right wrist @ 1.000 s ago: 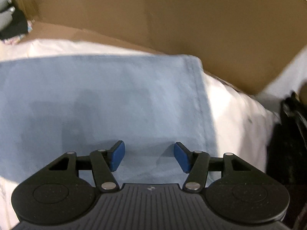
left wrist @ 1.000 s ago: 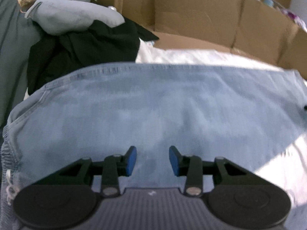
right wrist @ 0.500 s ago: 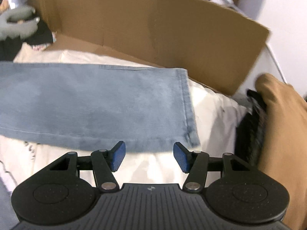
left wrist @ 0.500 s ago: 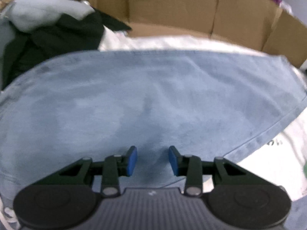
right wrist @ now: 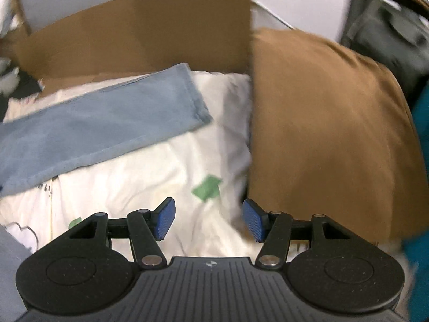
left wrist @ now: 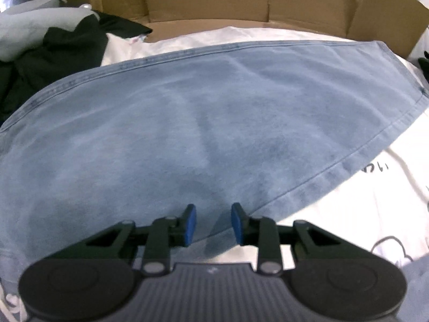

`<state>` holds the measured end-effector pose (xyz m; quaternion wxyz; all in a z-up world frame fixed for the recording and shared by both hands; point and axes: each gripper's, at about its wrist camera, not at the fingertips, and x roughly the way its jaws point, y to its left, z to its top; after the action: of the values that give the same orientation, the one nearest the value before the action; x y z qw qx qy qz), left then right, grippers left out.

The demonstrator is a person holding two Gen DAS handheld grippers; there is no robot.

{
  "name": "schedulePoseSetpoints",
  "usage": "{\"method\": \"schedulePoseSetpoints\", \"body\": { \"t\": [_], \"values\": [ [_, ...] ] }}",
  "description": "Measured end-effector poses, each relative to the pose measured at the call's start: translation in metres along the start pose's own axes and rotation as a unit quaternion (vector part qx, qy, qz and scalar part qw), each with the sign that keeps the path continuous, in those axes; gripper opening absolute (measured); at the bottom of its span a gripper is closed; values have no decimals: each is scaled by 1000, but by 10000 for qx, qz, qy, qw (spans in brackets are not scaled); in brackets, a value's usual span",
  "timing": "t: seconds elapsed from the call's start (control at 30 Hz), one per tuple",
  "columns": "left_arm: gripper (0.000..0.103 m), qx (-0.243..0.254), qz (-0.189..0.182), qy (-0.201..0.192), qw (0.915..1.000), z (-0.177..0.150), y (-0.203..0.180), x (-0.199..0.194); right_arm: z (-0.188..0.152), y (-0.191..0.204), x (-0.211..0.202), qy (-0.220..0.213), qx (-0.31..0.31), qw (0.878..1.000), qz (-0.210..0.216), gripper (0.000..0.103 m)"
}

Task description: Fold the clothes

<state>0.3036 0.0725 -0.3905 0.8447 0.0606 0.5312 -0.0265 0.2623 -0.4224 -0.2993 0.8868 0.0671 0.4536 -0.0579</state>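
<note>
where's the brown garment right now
In the right wrist view the brown garment fills the right side, beside the white sheet and just right of the cardboard wall.

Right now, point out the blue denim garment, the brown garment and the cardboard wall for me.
blue denim garment (left wrist: 203, 123), left wrist view, middle of the spread fabric.
brown garment (right wrist: 321, 123), right wrist view, middle of its upper surface.
cardboard wall (right wrist: 139, 35), right wrist view, flat face behind the clothes.

You can make out small dark handwritten-looking marks on the white sheet (left wrist: 375, 193), near the denim's (left wrist: 203, 123) right hem, too blurred to read.
</note>
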Motion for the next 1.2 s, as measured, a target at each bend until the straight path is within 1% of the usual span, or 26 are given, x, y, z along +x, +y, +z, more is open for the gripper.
{"method": "schedulePoseSetpoints", "body": {
  "t": [0.1, 0.17, 0.23, 0.3, 0.37, 0.47, 0.57, 0.77, 0.87, 1.03, 1.2],
  "values": [
    [41, -342, 63, -47, 9994, -2, 18, -14, -13, -9, -17, -169, 265, 9995, -17, 63],
    [41, -476, 162, -5, 9987, -4, 30, -25, -16, -12, -26, -280, 312, 9991, -64, 63],
    [41, -403, 253, 31, 9989, -7, 39, -38, -17, -17, -35, -410, 302, 9986, -154, 63],
    [45, -253, 372, 47, 9990, -9, 47, -50, -9, -26, -43, -530, 317, 9979, -217, 63],
    [46, -223, 536, 59, 9983, -12, 56, -63, 0, -37, -51, -619, 378, 9971, -243, 63],
    [46, -426, 680, 59, 9968, -16, 72, -81, 12, -50, -63, -719, 337, 9966, -219, 63],
    [47, -615, 773, 40, 9951, -21, 87, -98, 16, -52, -69, -749, 239, 9967, -212, 63],
    [48, -698, 976, 160, 9926, -41, 106, -123, -1, -35, -77, -742, 84, 9972, -76, 63],
    [49, -901, 1028, 236, 9903, -53, 119, -137, -14, -22, -82, -731, 59, 9973, 50, 63],
    [50, -1262, 1225, 444, 9834, -78, 140, -154, -35, 1, -84, -678, -4, 9971, 341, 63],
    [54, -1532, 1404, 652, 9760, -107, 155, -164, -57, 24, -74, -446, -144, 9966, 670, 63]
  ]
}}
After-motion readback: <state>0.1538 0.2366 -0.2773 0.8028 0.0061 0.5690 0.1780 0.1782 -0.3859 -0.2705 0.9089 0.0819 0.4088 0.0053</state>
